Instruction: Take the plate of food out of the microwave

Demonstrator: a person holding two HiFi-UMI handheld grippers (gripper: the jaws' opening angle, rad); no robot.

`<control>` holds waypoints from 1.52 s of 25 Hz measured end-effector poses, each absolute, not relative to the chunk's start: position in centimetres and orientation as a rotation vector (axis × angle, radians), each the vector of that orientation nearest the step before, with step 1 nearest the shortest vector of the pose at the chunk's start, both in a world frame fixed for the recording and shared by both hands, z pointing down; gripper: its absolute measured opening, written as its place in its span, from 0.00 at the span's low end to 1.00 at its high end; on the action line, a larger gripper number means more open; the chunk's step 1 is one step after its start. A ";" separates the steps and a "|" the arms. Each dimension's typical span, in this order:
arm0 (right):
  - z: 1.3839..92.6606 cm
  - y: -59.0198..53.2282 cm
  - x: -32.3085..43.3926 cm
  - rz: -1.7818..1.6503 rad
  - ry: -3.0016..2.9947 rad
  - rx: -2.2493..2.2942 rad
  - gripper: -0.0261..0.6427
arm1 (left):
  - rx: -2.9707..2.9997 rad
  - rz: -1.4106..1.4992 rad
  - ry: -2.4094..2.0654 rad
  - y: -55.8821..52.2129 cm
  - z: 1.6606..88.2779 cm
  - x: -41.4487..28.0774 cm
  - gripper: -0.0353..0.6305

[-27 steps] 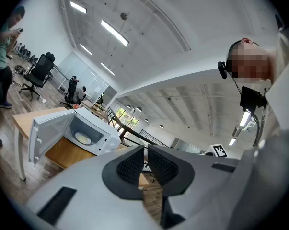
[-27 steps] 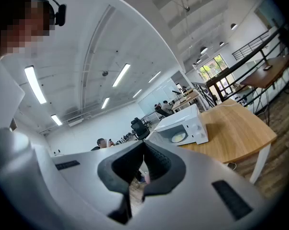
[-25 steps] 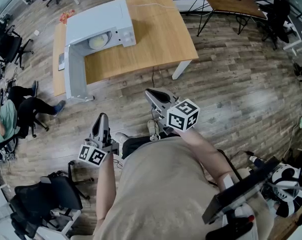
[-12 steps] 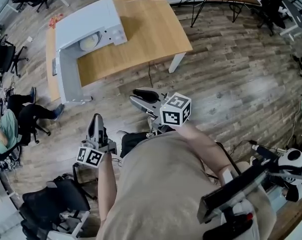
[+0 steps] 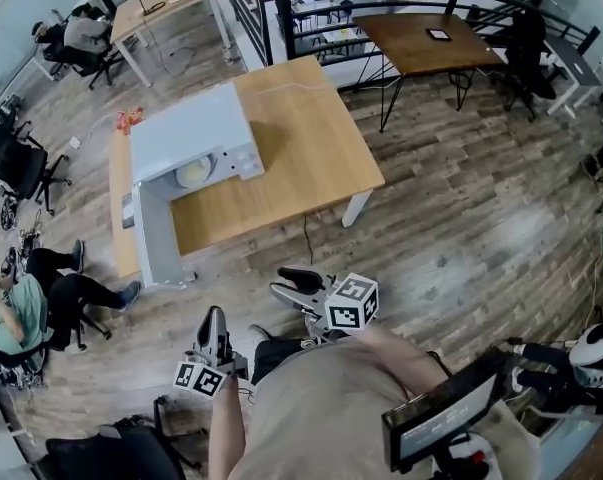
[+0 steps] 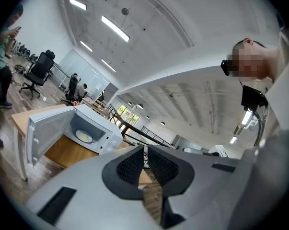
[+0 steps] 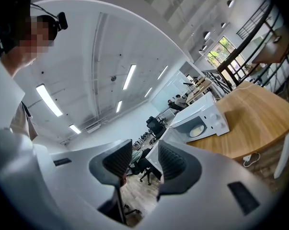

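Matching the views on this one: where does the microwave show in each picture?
Head view: microwave upper left, on the wooden table, its door swung open.
Left gripper view: microwave left of centre, door open toward the left edge.
Right gripper view: microwave right of centre, on the table's near end.
Shared landmark: the pale plate inside the cavity, visible in all three.

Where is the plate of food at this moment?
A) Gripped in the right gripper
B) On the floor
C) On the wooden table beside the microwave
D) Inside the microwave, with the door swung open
D: the plate sits inside the cavity of the microwave, whose door stands open.
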State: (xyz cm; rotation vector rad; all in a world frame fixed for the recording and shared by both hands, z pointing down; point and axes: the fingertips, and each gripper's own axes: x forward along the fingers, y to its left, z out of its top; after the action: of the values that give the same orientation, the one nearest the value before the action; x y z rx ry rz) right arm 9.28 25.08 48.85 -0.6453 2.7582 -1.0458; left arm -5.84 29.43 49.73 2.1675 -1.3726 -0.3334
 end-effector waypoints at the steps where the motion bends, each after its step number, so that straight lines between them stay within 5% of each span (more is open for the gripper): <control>1: 48.7 24.9 9.2 -1.041 2.751 -0.642 0.27 | 2.173 -0.332 -1.369 28.9 49.7 -6.1 0.06; 38: 47.4 14.4 -8.1 -1.213 2.565 -0.979 0.27 | 2.281 -0.366 -0.983 16.9 49.3 -21.8 0.06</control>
State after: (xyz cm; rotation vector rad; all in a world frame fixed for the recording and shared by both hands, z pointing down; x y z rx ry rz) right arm -8.11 14.44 47.39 -0.9786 2.5653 -1.2133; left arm -21.76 16.95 49.28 2.2811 -0.9829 -0.3661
